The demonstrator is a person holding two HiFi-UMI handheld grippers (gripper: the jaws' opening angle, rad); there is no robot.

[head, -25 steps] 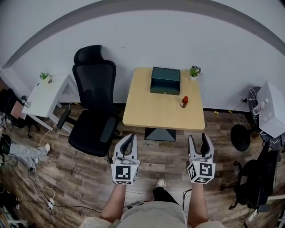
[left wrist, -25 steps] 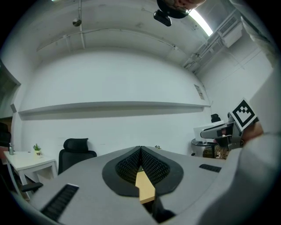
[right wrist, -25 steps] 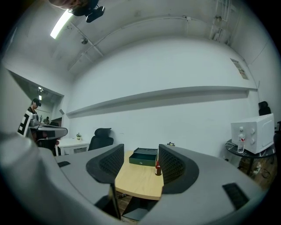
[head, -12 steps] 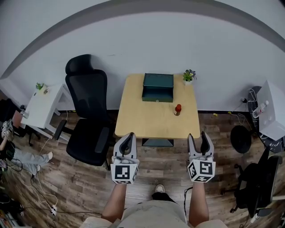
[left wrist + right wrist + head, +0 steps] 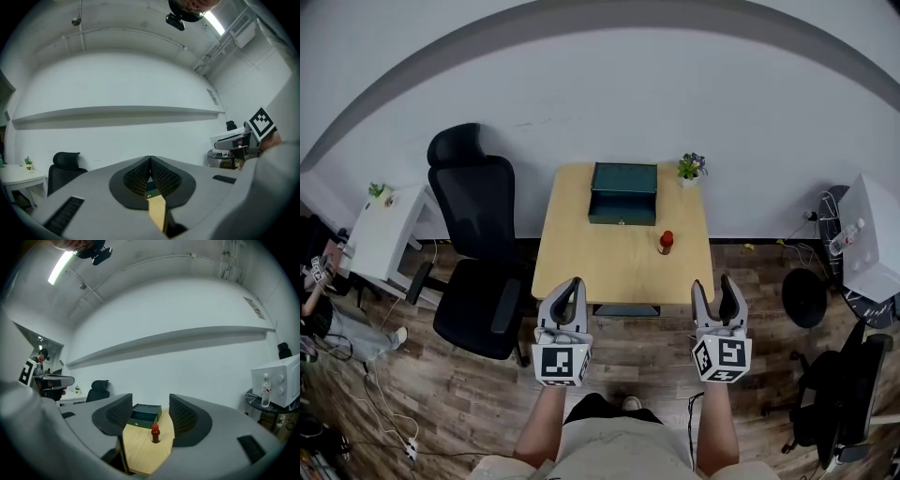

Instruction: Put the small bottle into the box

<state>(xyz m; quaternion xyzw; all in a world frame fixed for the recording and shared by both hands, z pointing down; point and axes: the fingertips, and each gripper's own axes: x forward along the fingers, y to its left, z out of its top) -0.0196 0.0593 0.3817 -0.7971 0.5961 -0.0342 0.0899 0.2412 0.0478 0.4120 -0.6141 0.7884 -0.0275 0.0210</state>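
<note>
The task has not properly begun: this is the approach, with the person standing short of the table (image 5: 600, 267) and both tools held out in front, well apart from anything on it. The left gripper (image 5: 570, 287) has its jaws pressed together at the tips with nothing between them, while the right gripper (image 5: 715, 284) has its jaws spread wide and empty. The small bottle (image 5: 666, 242), dark-bodied with a red cap, stands upright on the right half of the tabletop, untouched. The box (image 5: 623, 193), dark green, sits behind it toward the wall and a little to the left, and its lid appears to be tipped back so that the inside is open. In the right gripper view the bottle lines up in the gap between the open jaws, so that gripper looks the likelier one to make the pick. The next move would call for stepping closer, bringing the open jaws to either side of the bottle's body, and closing gently, since such a narrow, upright thing could easily topple if nudged off-centre.
</note>
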